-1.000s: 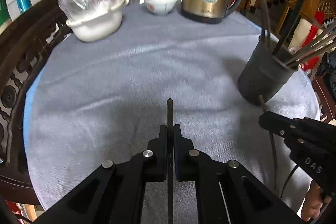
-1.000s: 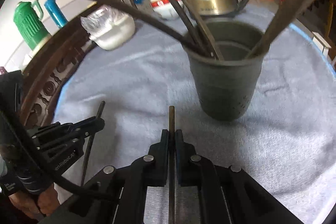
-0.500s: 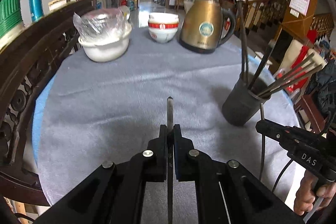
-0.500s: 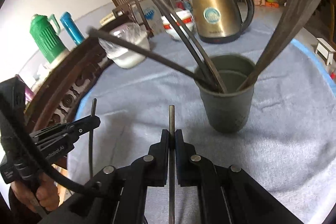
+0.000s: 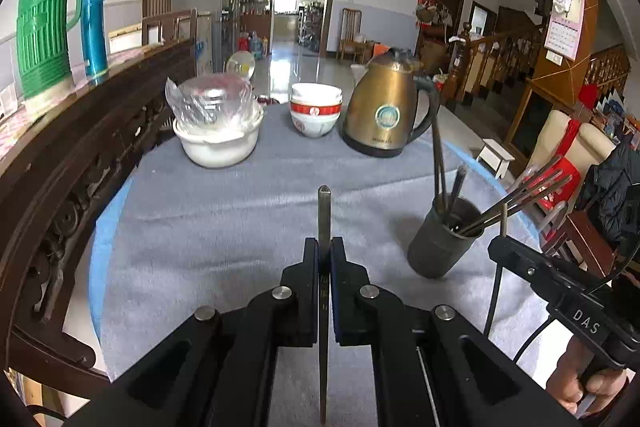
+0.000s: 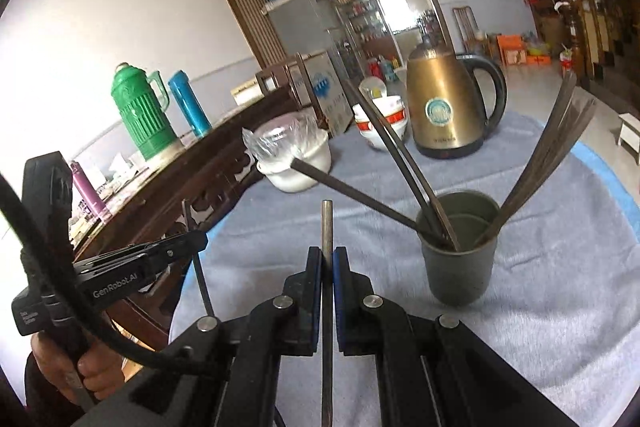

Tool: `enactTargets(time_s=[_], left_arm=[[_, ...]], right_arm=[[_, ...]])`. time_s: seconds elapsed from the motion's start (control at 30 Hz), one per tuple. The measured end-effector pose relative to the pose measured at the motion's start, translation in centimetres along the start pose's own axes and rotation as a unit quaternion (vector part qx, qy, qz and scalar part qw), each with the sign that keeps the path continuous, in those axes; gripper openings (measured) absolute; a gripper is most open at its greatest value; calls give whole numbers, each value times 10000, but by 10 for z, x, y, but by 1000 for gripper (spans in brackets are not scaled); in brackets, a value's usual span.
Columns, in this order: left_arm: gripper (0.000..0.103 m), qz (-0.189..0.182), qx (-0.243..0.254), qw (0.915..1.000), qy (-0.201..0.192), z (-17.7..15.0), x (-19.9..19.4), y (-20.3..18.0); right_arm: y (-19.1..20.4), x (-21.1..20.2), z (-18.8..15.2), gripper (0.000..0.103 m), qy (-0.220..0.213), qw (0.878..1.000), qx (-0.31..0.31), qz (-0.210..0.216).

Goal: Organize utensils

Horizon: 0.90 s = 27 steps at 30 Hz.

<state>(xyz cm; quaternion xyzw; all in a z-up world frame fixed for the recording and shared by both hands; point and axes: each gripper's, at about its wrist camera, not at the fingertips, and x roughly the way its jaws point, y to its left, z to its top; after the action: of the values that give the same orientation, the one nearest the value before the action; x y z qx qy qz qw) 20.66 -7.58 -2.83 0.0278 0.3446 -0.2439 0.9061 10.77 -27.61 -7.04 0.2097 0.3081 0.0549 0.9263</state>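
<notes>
Each gripper pinches one dark chopstick above the grey tablecloth. My left gripper (image 5: pixel 324 247) is shut on a chopstick (image 5: pixel 324 211) whose tip sticks out past the pads. My right gripper (image 6: pixel 327 255) is shut on another chopstick (image 6: pixel 327 223), also poking forward. A dark grey cup (image 5: pixel 440 247) holding several chopsticks stands on the cloth at the right of the left wrist view. The same cup (image 6: pixel 460 267) sits right of centre in the right wrist view, a little ahead of the held tip. Each gripper shows in the other's view, the left (image 6: pixel 192 239) and the right (image 5: pixel 500 247).
At the table's far side stand a brass kettle (image 5: pixel 384 115), stacked red-and-white bowls (image 5: pixel 316 111) and a white bowl (image 5: pixel 220 143) covered with plastic. A carved dark wooden bench back (image 5: pixel 80 163) runs along the left edge, with a green jug (image 5: pixel 40 27) and a blue flask (image 5: pixel 94 27) behind.
Both grippers have risen and tilted up with their chopsticks still held, so the cup looks smaller and farther and more of the room shows.
</notes>
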Motion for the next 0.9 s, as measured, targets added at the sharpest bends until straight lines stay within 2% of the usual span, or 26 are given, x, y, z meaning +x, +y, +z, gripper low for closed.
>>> enactTargets(time_s=[0.9], left_arm=[[5,447,274,9984,-204,10,-17,-32]], right_arm=[[-4,-40,21,6,-695,9972,199,207]])
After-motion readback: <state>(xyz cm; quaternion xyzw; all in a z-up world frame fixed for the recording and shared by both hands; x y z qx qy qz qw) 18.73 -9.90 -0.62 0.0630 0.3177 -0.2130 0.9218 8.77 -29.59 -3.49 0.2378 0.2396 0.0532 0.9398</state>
